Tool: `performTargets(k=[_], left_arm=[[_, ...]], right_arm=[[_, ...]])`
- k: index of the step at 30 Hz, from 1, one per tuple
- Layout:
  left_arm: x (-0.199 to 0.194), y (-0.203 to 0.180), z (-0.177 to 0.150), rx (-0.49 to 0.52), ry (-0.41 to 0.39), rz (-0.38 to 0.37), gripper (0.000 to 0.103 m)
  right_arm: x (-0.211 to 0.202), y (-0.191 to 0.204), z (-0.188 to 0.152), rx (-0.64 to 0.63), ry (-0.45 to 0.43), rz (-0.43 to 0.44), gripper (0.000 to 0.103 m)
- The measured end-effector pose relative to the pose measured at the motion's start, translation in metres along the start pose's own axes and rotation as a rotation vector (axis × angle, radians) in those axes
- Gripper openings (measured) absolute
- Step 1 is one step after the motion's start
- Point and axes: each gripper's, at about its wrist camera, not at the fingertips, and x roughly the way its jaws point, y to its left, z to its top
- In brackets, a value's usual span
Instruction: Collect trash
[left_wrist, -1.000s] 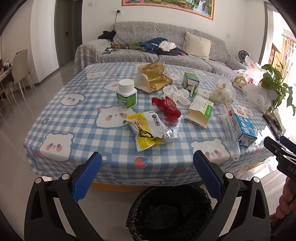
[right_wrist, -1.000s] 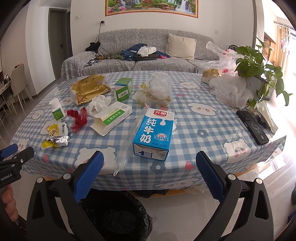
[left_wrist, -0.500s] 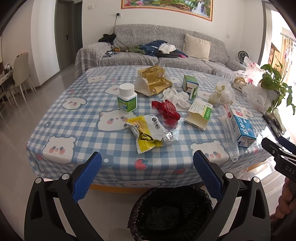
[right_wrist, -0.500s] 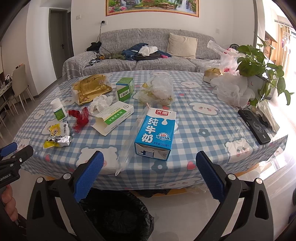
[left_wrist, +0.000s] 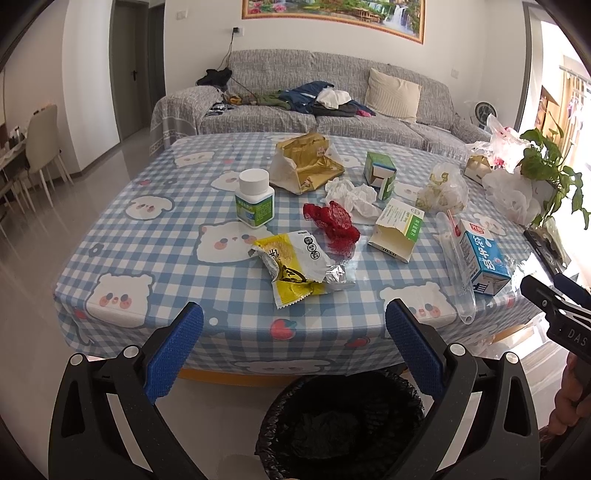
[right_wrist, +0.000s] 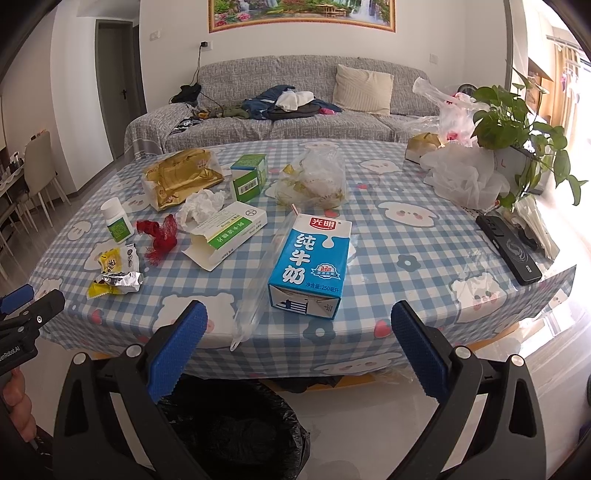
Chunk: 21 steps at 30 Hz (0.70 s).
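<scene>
Two tools, both released, jaws spread wide, nothing held: left tool (left_wrist: 293, 345) and right tool (right_wrist: 299, 345) hover off the near edge of the counter (left_wrist: 155, 236), above the black-lined trash bin (left_wrist: 340, 424) on the floor.

Trash all on the counter, none collected as far as visible. Closest to left tool: yellow snack wrapper (left_wrist: 291, 269), foil side crumpled, lying flat near the front edge. Prob. very light, soft, slick film; best pinched at the raised crumpled foil end, not the flat part. Red mesh wad (left_wrist: 332, 221) just beyond it: soft, springy, easy bite anywhere. White tissue (left_wrist: 351, 194) farther back, same story.

Closest to right tool: blue milk carton (right_wrist: 310, 262), lying flat w/ straw at far end. Stiff card, maybe some liquid left, so likely heavier; grip across the narrow sides, keep the spout up. Clear plastic sleeve (right_wrist: 258, 288) beside it on the left, tip overhanging the front edge; flimsy, slippery, take at the overhang. Open white-green box (right_wrist: 225, 236) is light, crushable.

Room: front edge clear, open floor around bin, short drop path straight down. Plant (right_wrist: 517, 122) and black remote (right_wrist: 509, 247) at far right, not trash, keep off. Pill bottle (left_wrist: 255, 203) upright, could tip if brushed.
</scene>
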Motion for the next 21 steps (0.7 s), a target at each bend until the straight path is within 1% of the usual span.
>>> performTargets(k=[14, 21], left_arm=[[0.001, 0.0, 0.003, 0.007, 0.003, 0.008, 0.097], [0.012, -0.004, 0.004, 0.013, 0.013, 0.005, 0.097]], right_arm=[[0.004, 0.001, -0.001, 0.005, 0.005, 0.004, 0.096], [0.01, 0.006, -0.001, 0.013, 0.016, 0.006, 0.096]])
